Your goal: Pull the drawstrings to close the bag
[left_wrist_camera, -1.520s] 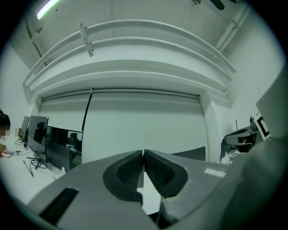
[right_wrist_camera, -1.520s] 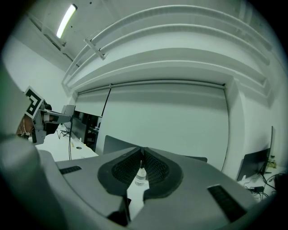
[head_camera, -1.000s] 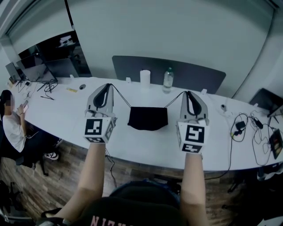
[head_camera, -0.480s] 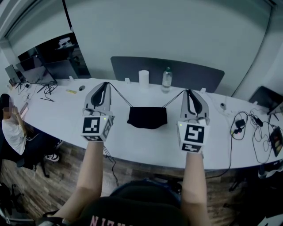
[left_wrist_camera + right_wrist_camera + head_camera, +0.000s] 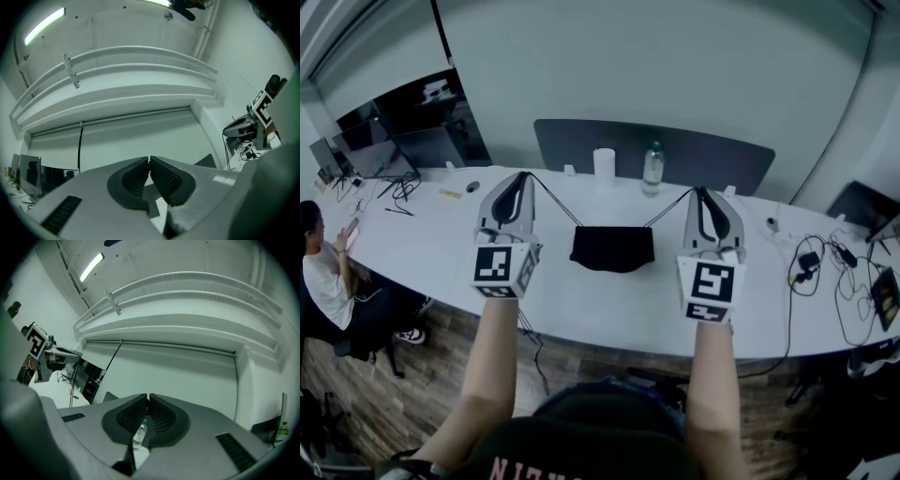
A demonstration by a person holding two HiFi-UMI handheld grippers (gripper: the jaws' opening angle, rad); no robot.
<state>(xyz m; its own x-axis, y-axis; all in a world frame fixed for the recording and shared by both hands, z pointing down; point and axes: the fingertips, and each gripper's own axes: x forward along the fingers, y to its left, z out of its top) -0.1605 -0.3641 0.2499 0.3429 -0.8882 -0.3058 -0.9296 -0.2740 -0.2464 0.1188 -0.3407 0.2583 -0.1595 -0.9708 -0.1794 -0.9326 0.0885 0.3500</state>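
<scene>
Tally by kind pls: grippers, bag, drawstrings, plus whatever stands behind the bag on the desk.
Grippers: 2, left gripper and right gripper, each shut on a drawstring
Black bag: 1
Drawstrings: 2, left drawstring and right drawstring
Water bottle: 1
White cylinder: 1
Total: 7

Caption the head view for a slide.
Left tool and right tool grip the left drawstring and right drawstring, taut from the black bag on the white table.

The only print is a row of pale letters on the person's black shirt (image 5: 581,465), cut off at the bottom and not readable
</scene>
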